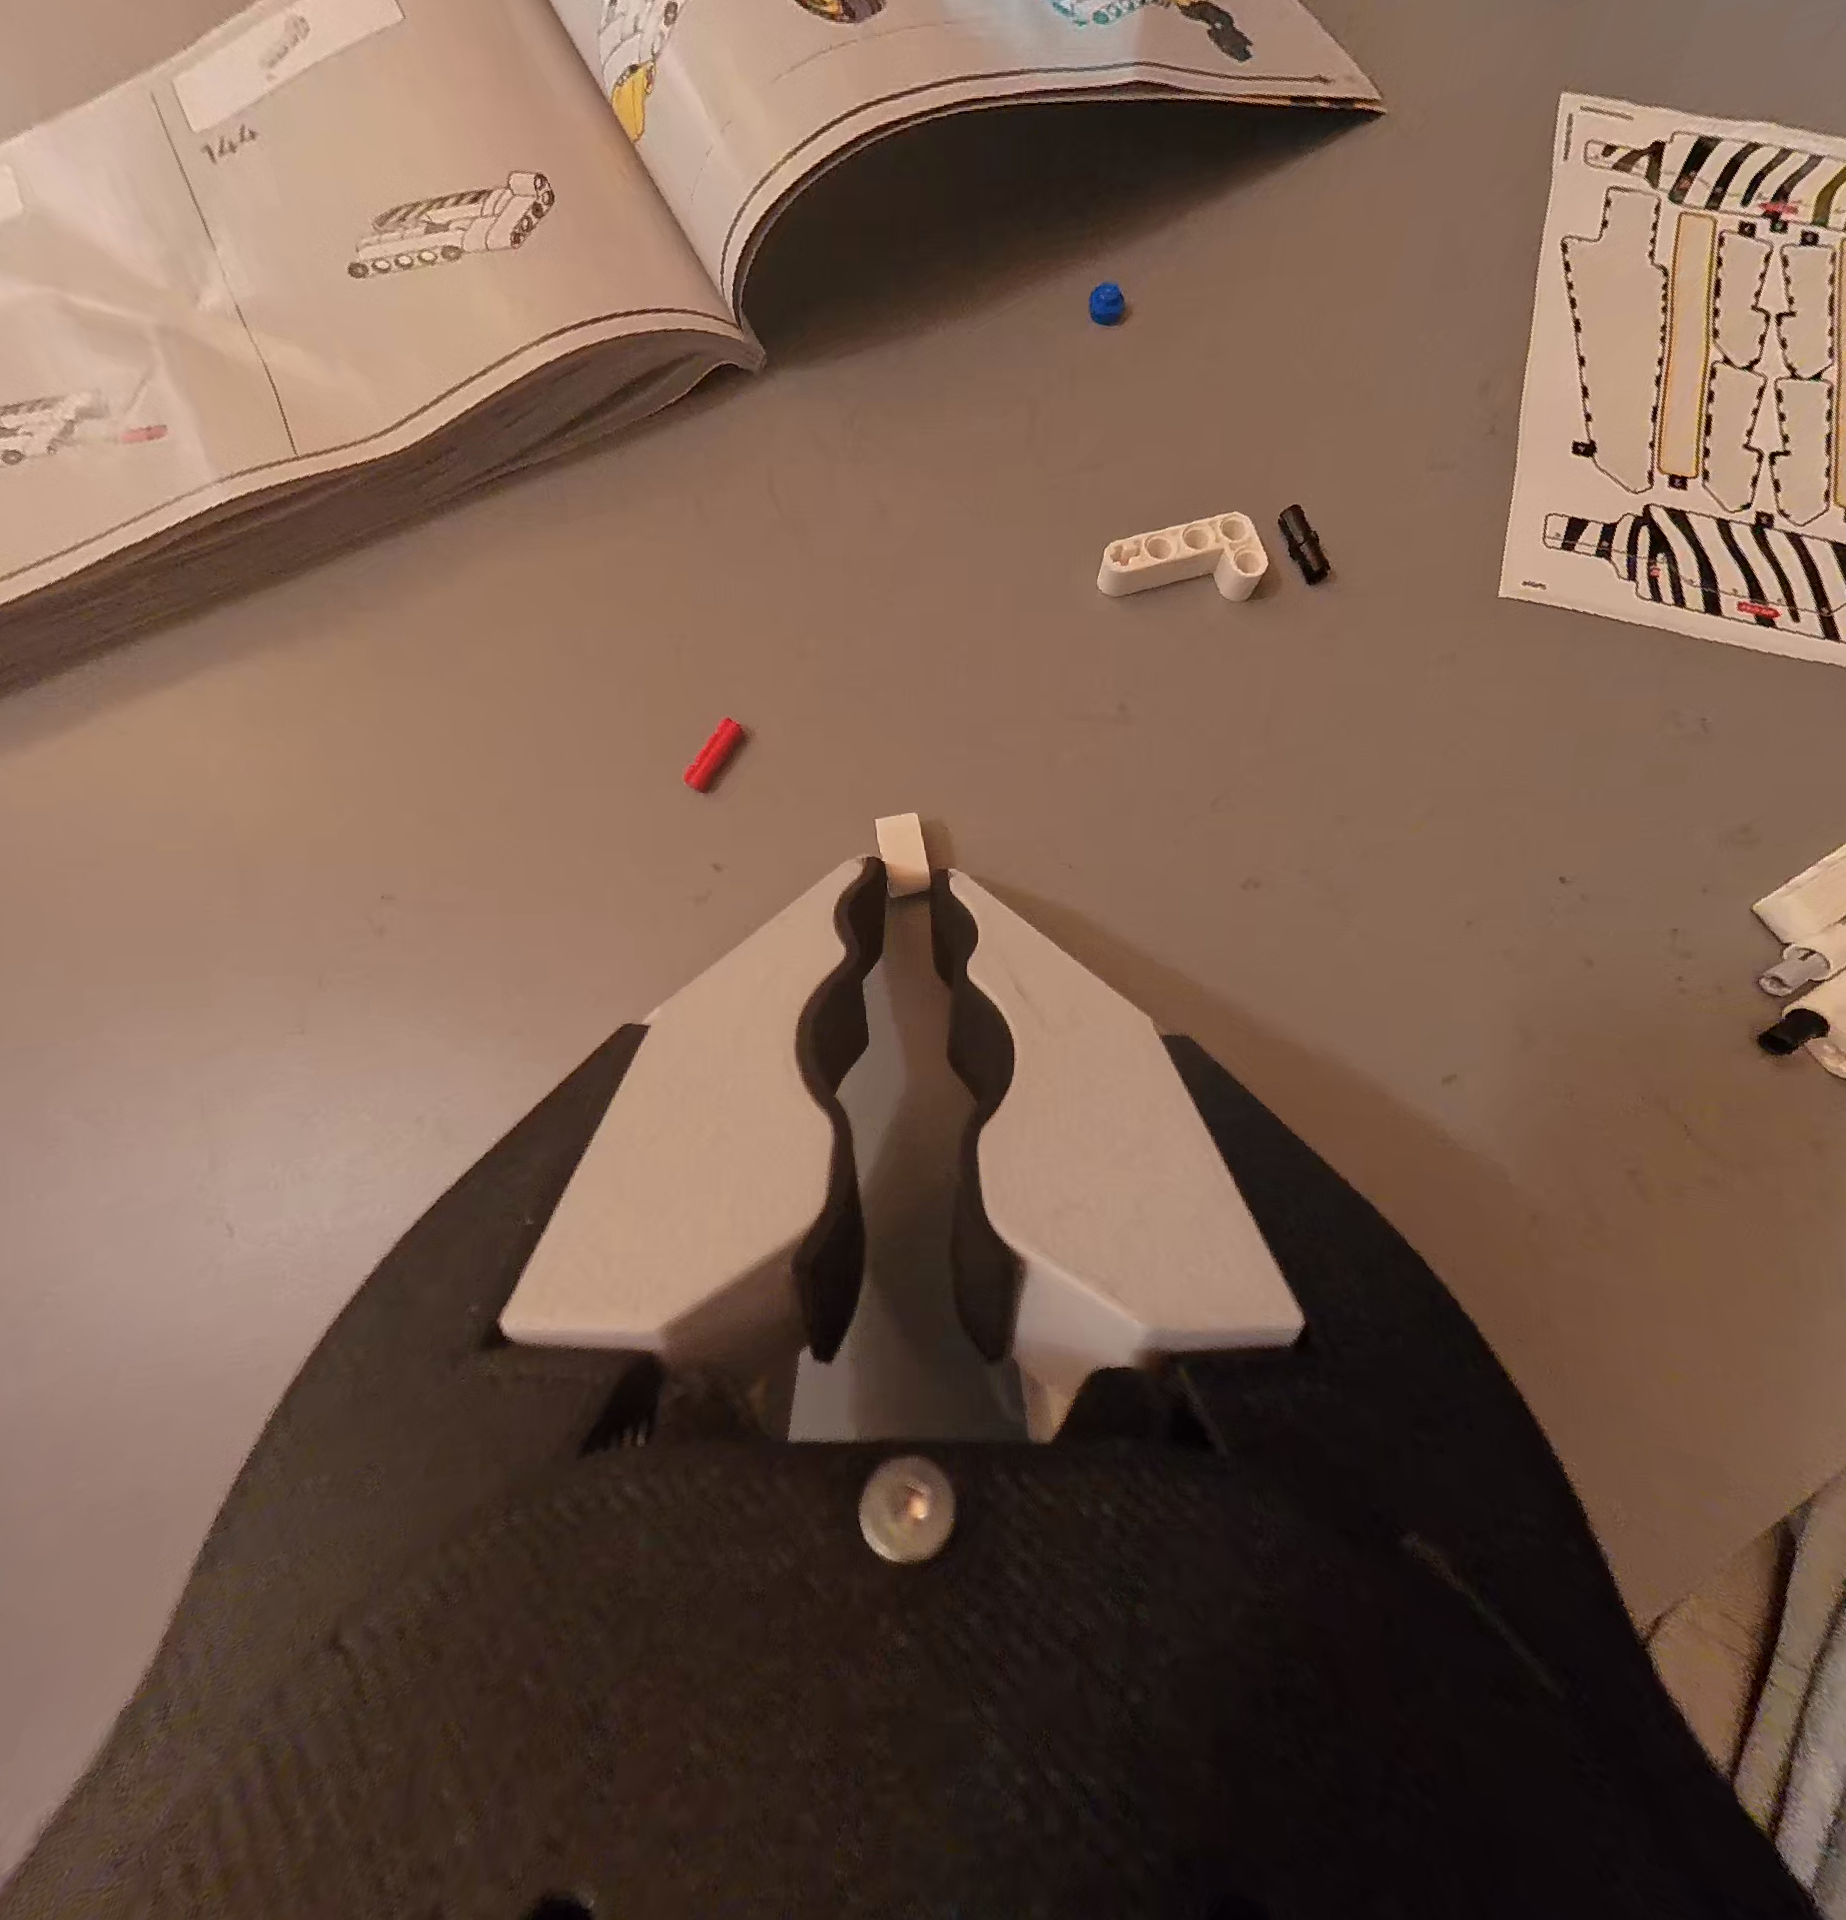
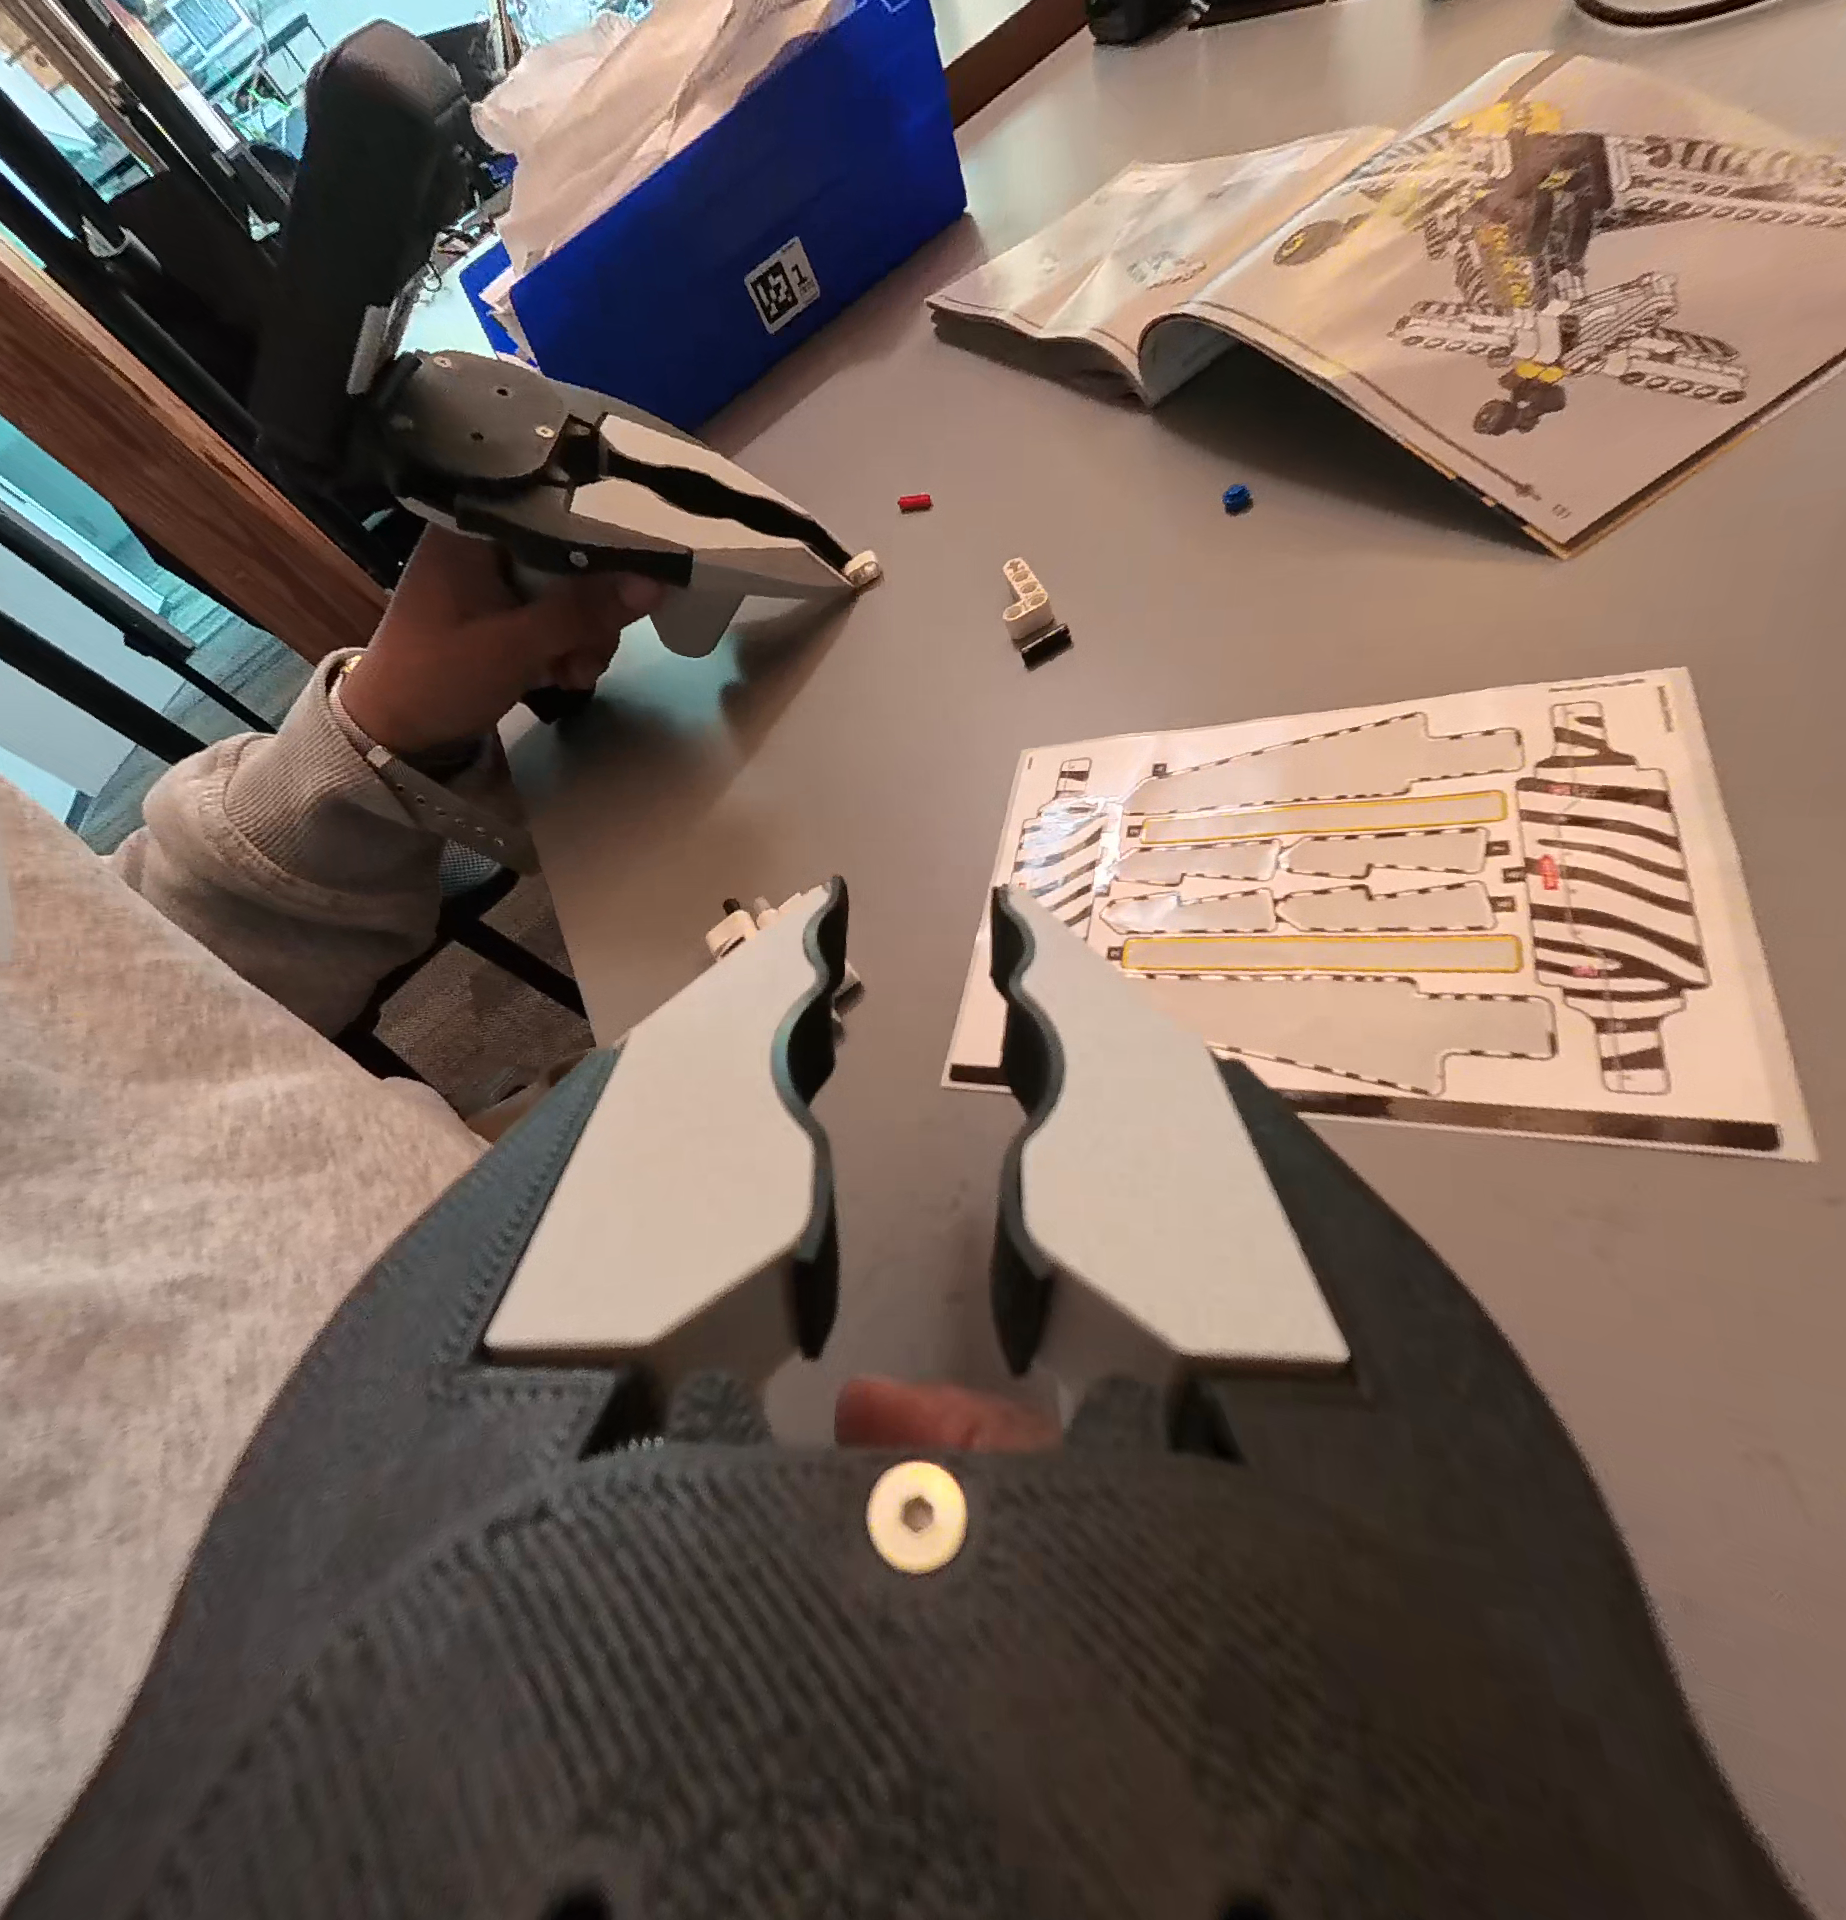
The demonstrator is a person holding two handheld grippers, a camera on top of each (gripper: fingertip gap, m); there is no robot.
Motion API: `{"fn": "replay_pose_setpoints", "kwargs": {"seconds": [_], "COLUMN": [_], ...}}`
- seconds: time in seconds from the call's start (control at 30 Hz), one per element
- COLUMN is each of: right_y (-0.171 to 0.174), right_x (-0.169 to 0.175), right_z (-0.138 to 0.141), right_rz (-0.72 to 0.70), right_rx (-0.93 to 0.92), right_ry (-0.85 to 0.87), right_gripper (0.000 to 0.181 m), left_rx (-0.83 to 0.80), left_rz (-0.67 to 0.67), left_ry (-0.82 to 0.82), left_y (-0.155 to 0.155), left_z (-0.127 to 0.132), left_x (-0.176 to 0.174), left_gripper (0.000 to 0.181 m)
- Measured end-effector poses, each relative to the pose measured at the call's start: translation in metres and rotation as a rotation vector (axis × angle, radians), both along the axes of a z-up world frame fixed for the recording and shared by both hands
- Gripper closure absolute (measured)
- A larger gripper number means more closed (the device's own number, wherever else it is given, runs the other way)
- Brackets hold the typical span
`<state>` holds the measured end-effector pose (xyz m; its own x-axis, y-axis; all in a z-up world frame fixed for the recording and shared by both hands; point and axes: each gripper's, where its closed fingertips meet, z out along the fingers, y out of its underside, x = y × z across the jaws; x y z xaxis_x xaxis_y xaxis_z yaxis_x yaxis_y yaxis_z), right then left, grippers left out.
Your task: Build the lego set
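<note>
My left gripper (image 1: 906, 875) is shut on a small white lego piece (image 1: 902, 854) with its tips at the grey table; it also shows in the right wrist view (image 2: 846, 566), the piece (image 2: 865, 567) at its tips. A red pin (image 1: 713, 755), a white L-shaped beam (image 1: 1187, 554), a black pin (image 1: 1304, 542) and a blue stud (image 1: 1106, 303) lie beyond it. My right gripper (image 2: 919, 902) is open and empty above the table. A small white, grey and black assembly (image 2: 742, 920) lies just left of its left finger; it also shows at the left wrist view's right edge (image 1: 1828, 977).
An open instruction booklet (image 1: 306, 312) lies at the far left, also in the right wrist view (image 2: 1418, 301). A sticker sheet (image 2: 1366, 914) lies right of my right gripper. A blue box (image 2: 753, 208) stands at the table's far edge. A person's sleeve (image 2: 275, 862) is at left. Left tips to right tips: about 20 cm. The right gripper is farther from the red pin (image 1: 713, 755), some 25 cm, than the left, some 4 cm. The right camera catches it too, in the right wrist view (image 2: 913, 501). The left tips stand about 15 cm off the blue stud (image 1: 1106, 303). Look for it in the right wrist view (image 2: 1239, 499) too.
</note>
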<state>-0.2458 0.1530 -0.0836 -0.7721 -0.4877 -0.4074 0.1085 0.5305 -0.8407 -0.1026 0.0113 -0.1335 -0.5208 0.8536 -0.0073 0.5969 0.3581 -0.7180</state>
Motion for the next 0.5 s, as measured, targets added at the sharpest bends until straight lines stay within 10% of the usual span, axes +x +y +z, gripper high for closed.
{"fn": "replay_pose_setpoints", "kwargs": {"seconds": [0.5], "right_y": [-0.013], "right_x": [0.020], "right_z": [0.014], "right_rz": [0.049], "right_rx": [-0.090], "right_ry": [0.106], "right_gripper": [0.159], "left_rx": [-0.071], "left_rz": [0.048], "left_ry": [0.088], "left_y": [-0.007], "left_z": [0.017], "left_x": [0.011], "left_gripper": [0.174]}}
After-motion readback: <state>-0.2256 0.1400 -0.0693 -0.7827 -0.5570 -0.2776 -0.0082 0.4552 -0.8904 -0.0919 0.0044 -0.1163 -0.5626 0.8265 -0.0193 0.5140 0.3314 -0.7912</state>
